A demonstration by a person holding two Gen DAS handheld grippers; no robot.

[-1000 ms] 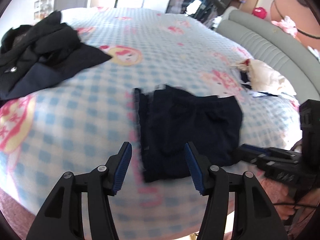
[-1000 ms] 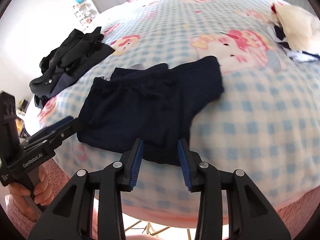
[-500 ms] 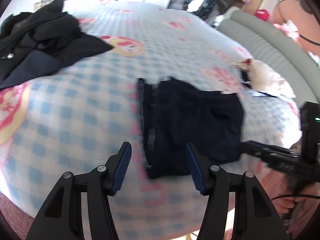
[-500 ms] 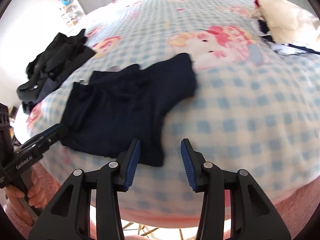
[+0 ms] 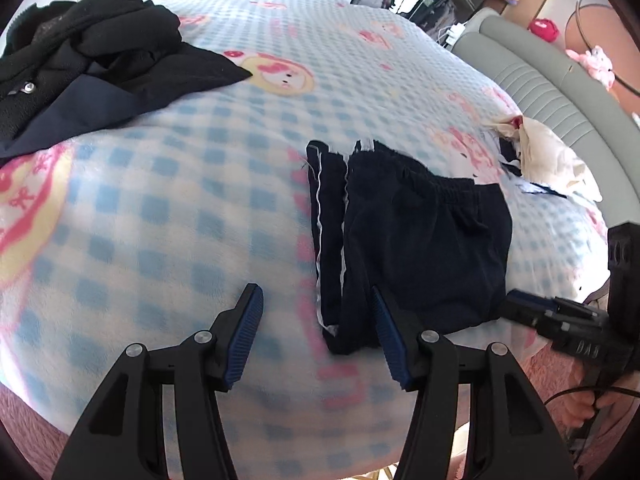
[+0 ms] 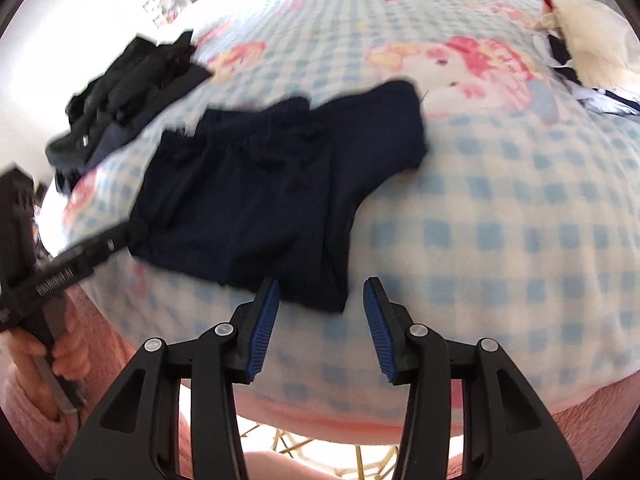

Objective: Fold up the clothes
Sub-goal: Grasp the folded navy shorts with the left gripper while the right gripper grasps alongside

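The navy shorts point(image 5: 416, 240) lie flat on the bed point(image 5: 168, 208), light and limp, best pinched at hem corners; left tongs point(image 5: 316, 320) and right tongs point(image 6: 320, 312) both gape, empty.

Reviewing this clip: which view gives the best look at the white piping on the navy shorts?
The left wrist view. There the white piping runs in two clear lines down the edge of the navy shorts, just ahead of the open left tool. The right wrist view shows the shorts as a blurred, solid navy shape; no piping can be made out.

Checked cartoon blanket point(image 5: 168, 200); grey padded headboard point(image 5: 552, 92); pink plush toy point(image 5: 596, 66)
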